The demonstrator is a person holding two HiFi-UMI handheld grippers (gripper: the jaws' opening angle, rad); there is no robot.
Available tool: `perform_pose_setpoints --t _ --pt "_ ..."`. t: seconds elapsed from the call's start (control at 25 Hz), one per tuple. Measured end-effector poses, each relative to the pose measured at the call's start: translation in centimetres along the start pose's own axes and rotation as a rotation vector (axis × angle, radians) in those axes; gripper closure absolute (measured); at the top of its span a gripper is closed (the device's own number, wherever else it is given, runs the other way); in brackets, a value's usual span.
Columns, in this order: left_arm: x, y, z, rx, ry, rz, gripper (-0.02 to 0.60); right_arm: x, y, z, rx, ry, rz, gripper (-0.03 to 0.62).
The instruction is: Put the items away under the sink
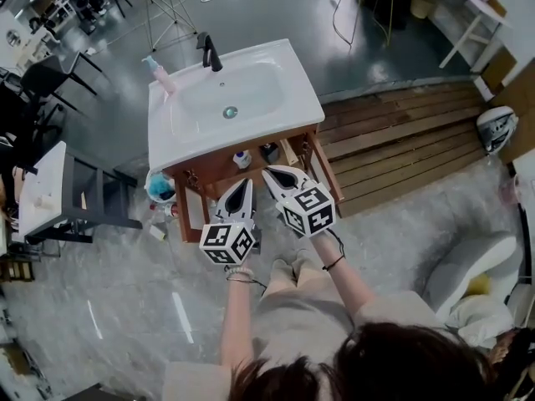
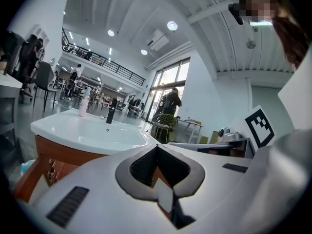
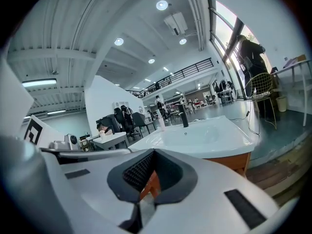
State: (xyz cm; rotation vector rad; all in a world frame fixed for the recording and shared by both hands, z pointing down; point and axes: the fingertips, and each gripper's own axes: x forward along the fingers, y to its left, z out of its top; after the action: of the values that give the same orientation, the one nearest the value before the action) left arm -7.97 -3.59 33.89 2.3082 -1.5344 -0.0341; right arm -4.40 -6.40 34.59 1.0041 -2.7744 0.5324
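Note:
A white sink [image 1: 294, 73] sits on a brown wooden cabinet [image 1: 219, 167] whose shelf is open to me. On that shelf stand a small white bottle [image 1: 242, 159] and a dark item [image 1: 269, 151]. My left gripper [image 1: 240, 183] hovers just in front of the cabinet, shut with nothing in it. Beside it, my right gripper [image 1: 270, 173] is also shut and empty. In the left gripper view the left gripper [image 2: 157, 146] has its tips together, pointing past the sink [image 2: 87, 130]. In the right gripper view the right gripper [image 3: 154, 151] has its jaws together below the sink [image 3: 204, 140].
A black faucet [image 1: 209, 53] and a pink pump bottle [image 1: 160, 73] stand on the sink's rim. A teal object [image 1: 160, 188] lies on the floor by the cabinet's left leg. A grey chair [image 1: 79, 199] stands at the left, wooden decking [image 1: 401, 140] at the right.

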Motion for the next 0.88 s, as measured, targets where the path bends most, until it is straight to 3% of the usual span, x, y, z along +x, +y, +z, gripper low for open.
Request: perform_pose_setpoints --t 0.44,0.88 --pt "0.2 -1.3 -0.3 0.030 0.023 -0.024 0.581 -0.7 -0.6 0.6 0.008 -0.011 -0.003 0.577" --pt "0.1 -1.5 1.1 0.025 -0.029 -0.002 0.581 -1.2 -1.0 2.1 0.002 -0.038 0.031 0.577"
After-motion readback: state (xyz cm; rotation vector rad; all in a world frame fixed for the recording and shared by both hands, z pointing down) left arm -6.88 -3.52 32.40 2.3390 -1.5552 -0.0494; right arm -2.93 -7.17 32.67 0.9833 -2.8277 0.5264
